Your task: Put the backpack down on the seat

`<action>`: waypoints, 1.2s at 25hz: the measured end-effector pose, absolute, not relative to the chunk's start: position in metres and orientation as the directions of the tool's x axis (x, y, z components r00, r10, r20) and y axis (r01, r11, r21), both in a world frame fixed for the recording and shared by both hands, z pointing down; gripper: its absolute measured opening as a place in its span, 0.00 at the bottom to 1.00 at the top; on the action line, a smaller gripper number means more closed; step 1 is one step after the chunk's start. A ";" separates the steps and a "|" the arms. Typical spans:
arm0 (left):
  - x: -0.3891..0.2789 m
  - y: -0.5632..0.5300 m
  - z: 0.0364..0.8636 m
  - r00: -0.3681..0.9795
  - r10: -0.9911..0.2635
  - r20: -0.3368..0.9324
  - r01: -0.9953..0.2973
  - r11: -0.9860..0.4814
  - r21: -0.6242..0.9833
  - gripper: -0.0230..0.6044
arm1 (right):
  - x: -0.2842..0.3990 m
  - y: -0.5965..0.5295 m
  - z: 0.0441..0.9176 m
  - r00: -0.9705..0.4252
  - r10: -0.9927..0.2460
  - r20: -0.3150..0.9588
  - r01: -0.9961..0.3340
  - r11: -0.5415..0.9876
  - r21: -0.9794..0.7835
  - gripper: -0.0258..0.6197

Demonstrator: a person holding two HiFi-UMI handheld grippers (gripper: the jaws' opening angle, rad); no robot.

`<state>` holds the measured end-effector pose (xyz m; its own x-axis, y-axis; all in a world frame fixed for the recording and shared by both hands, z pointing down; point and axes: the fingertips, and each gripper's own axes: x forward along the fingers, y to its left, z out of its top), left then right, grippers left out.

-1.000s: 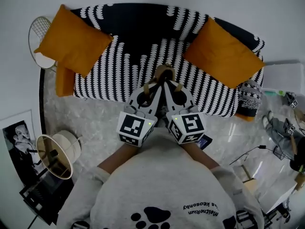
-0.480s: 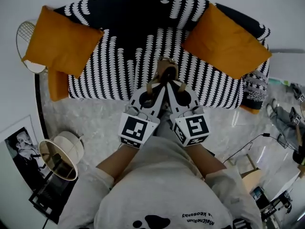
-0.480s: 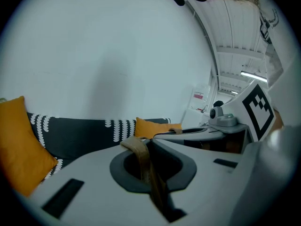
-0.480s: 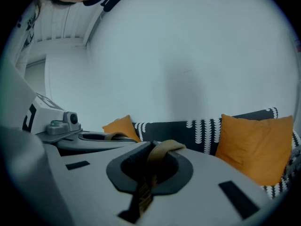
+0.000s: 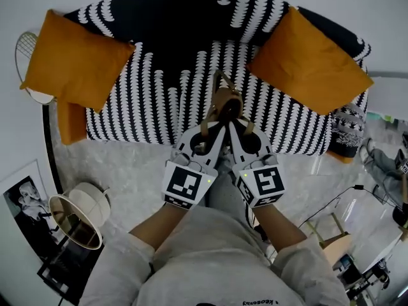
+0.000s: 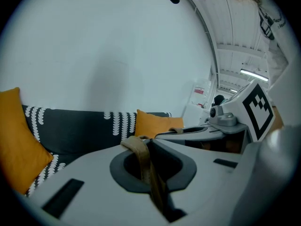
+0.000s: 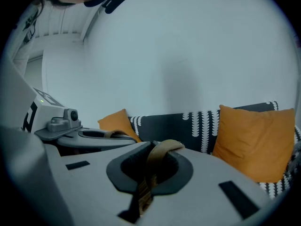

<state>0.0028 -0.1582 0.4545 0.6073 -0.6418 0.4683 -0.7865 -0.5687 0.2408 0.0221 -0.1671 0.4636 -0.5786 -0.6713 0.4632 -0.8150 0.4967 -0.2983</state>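
Observation:
The seat is a black-and-white patterned sofa [image 5: 153, 101] across the top of the head view. Only the backpack's tan straps show: a loop [image 5: 224, 101] rises over the front of the seat cushion, and the pack's body is hidden under my grippers. My left gripper [image 5: 214, 121] and right gripper [image 5: 234, 122] are held side by side, each shut on a strap. In the left gripper view the strap [image 6: 141, 154] runs through the left gripper [image 6: 146, 144]. The right gripper view shows the other strap [image 7: 157, 155] pinched in the right gripper [image 7: 151, 147].
Two orange cushions [image 5: 73, 62] [image 5: 309, 65] lean on the sofa's ends, a third [image 5: 71, 123] hangs at its left side. A knitted cushion [image 5: 347, 129] sits at the right end. A round lamp [image 5: 80, 212] and a framed picture [image 5: 25, 203] stand left on the floor; cables [image 5: 331, 203] lie right.
Both grippers, still shut on the straps, have moved forward toward the sofa; the strap loop now lies over the front of the seat rather than at its edge.

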 end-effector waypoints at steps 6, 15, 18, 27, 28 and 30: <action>-0.003 -0.169 0.489 0.601 -0.640 0.479 -0.793 -0.552 0.257 0.07 | 0.021 -0.180 0.499 -0.576 -0.659 0.483 -0.816 0.498 -0.293 0.09; -0.013 -0.190 0.536 0.581 -0.643 0.499 -0.811 -0.509 0.288 0.07 | 0.016 -0.195 0.545 -0.567 -0.647 0.510 -0.821 0.489 -0.293 0.09; -0.011 -0.196 0.549 0.580 -0.640 0.504 -0.812 -0.505 0.293 0.07 | 0.019 -0.199 0.558 -0.561 -0.642 0.522 -0.825 0.487 -0.288 0.09; -0.007 -0.205 0.581 0.602 -0.602 0.525 -0.794 -0.526 0.306 0.07 | 0.026 -0.212 0.590 -0.539 -0.625 0.564 -0.837 0.469 -0.282 0.09; -0.006 -0.205 0.585 0.604 -0.597 0.529 -0.792 -0.526 0.311 0.07 | 0.027 -0.212 0.593 -0.539 -0.620 0.569 -0.838 0.465 -0.287 0.09; -0.004 -0.206 0.593 0.607 -0.585 0.538 -0.789 -0.523 0.322 0.07 | 0.028 -0.214 0.600 -0.543 -0.607 0.580 -0.836 0.454 -0.307 0.09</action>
